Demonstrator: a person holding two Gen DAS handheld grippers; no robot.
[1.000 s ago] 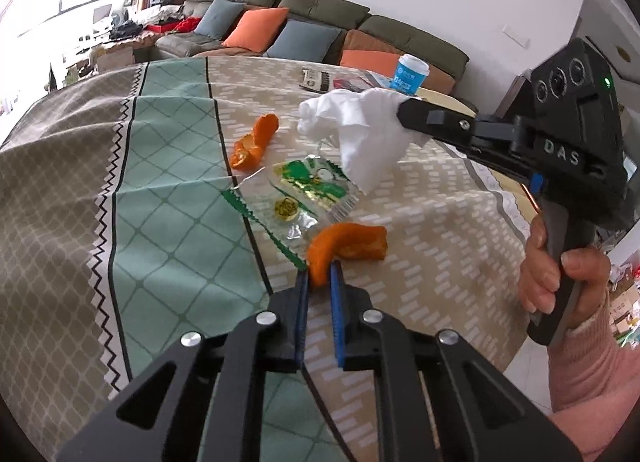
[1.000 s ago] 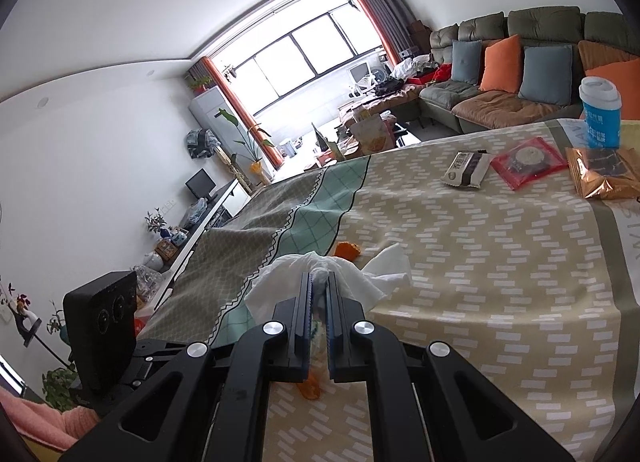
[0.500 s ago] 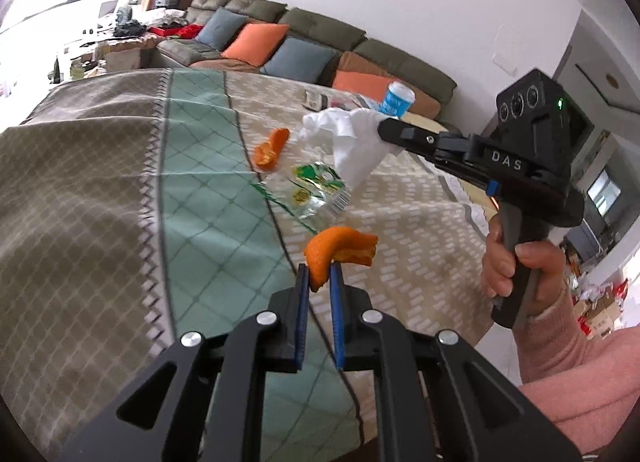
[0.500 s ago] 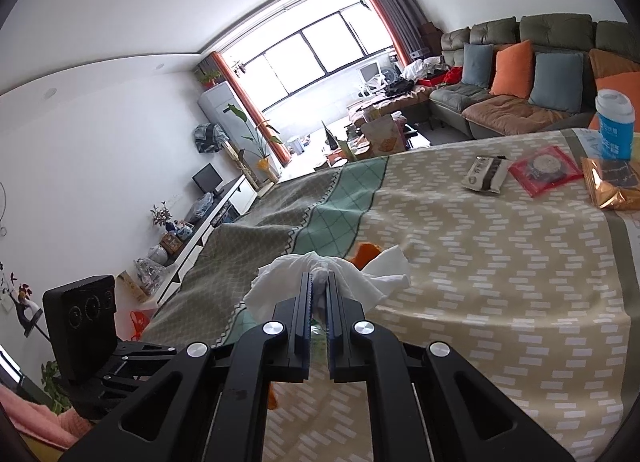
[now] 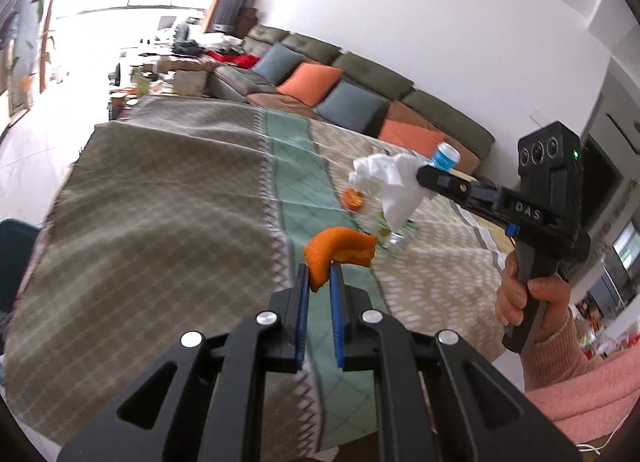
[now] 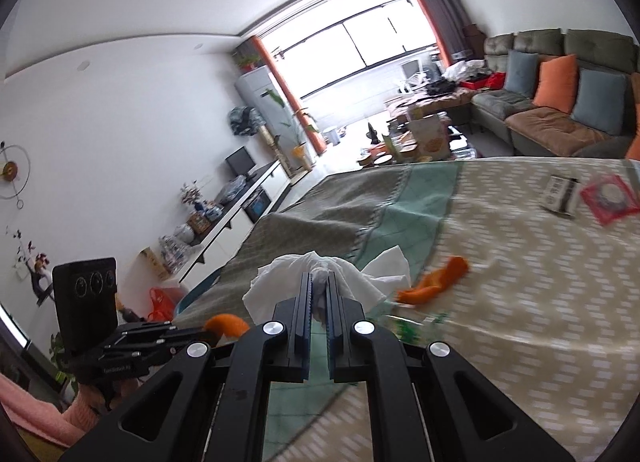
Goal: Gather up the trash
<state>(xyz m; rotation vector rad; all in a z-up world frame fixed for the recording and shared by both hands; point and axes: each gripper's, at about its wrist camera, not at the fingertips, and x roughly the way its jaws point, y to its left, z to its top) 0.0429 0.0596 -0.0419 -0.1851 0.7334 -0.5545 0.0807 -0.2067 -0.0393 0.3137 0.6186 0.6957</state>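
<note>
Left claw pinches a curled orange peel; right claw grips a crumpled white tissue above the tabletop

The left hand-held gripper is matt black plastic with shiny round metal screw heads and ribbed blue pads. The peel in it looks dull and pitted. The right hand-held gripper has the same matt black finish; the tissue in it is soft, crumpled white paper. A woven, matt cloth covers the bench. At 2 o'clock from the peel lies a wrapper of clear glossy plastic film. The sofa at 2 o'clock in the right view looks like soft matt fabric.
</note>
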